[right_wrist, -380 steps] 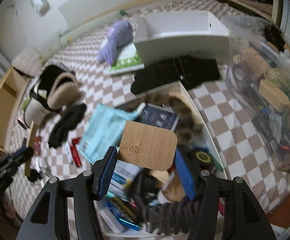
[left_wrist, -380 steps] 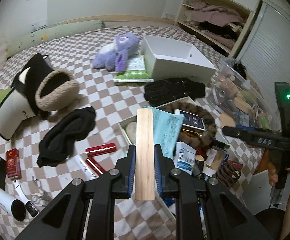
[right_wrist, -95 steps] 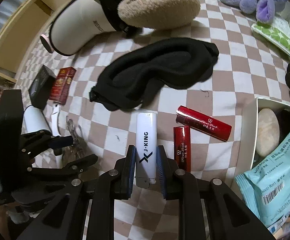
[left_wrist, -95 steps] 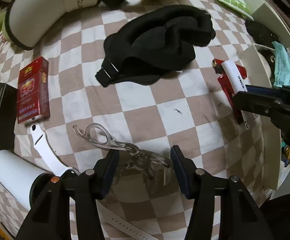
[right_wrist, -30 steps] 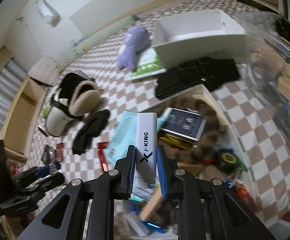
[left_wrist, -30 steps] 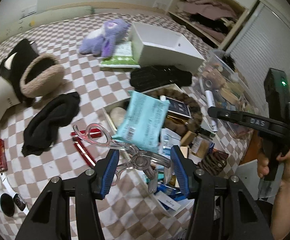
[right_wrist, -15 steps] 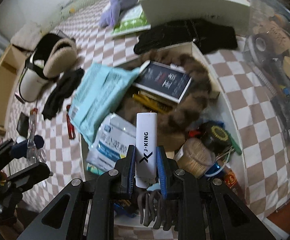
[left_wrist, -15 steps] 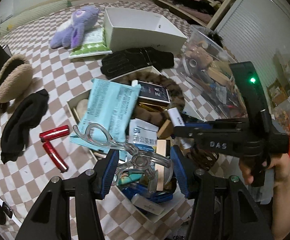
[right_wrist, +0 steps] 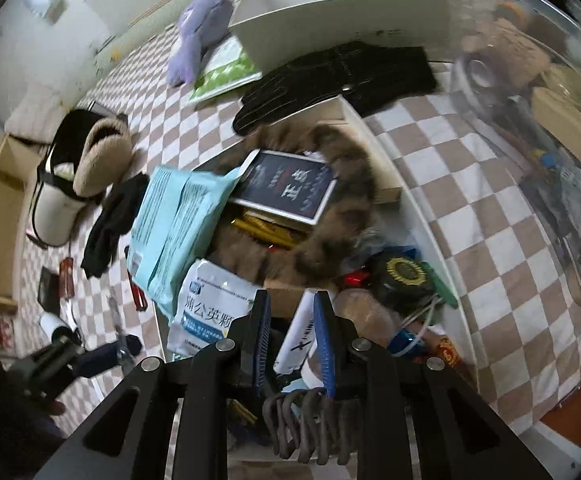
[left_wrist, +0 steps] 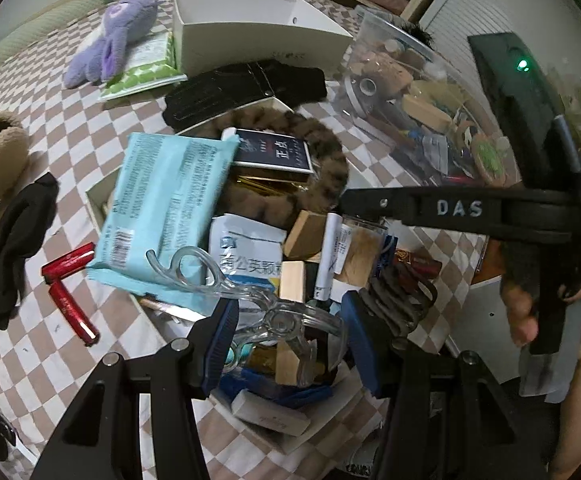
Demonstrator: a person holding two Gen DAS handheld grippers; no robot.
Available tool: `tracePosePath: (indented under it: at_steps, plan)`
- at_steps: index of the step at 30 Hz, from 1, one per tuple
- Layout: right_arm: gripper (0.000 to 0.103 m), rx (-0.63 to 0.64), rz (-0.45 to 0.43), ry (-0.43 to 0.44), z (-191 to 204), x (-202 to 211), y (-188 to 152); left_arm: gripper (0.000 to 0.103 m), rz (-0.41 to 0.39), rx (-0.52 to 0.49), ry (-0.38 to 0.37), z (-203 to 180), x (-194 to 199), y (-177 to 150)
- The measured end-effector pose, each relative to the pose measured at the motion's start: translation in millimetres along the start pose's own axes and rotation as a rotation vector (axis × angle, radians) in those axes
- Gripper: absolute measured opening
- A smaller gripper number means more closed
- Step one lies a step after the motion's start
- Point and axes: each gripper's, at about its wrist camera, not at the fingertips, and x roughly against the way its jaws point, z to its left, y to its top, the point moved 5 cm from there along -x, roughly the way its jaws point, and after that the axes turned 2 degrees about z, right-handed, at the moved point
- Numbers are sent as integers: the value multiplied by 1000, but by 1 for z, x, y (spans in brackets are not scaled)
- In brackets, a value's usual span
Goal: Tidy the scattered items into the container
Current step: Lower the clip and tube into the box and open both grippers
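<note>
A white box (left_wrist: 97, 200) on the checkered bed is piled with items: a light blue packet (left_wrist: 166, 196), a dark book (left_wrist: 274, 152), a fur band (left_wrist: 326, 168). My left gripper (left_wrist: 286, 320) is shut on clear plastic scissors (left_wrist: 250, 300) and holds them over the box's near end. My right gripper (right_wrist: 292, 336) stands slightly open over the box; the white J-KING tube (right_wrist: 298, 340) tilts loose between its fingers and lies in the box in the left wrist view (left_wrist: 328, 252). Two red tubes (left_wrist: 70, 292) and a black cloth (left_wrist: 14, 240) lie on the bed.
An empty white box (left_wrist: 246, 36), a purple plush (left_wrist: 110, 44), black gloves (left_wrist: 242, 88) and a clear bin of clutter (left_wrist: 430, 112) ring the far side. A fuzzy boot (right_wrist: 86, 168), small boxes and a white cylinder (right_wrist: 56, 328) lie at the left.
Both grippers came from the scattered items on the left to over the box. The right gripper's fingers have parted and the white tube has tipped down into the box. The left still holds the scissors.
</note>
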Motion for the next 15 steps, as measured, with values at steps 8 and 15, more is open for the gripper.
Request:
tracePosePath:
  at_steps: [8,15]
  plan:
    - [22,-26,6,-10,-13,-1,2,53,3,-18,-8,-20,-21,12]
    - [22,-27,13,-11,-16,-3,3,53,25,-29,-21,-30,-39,18]
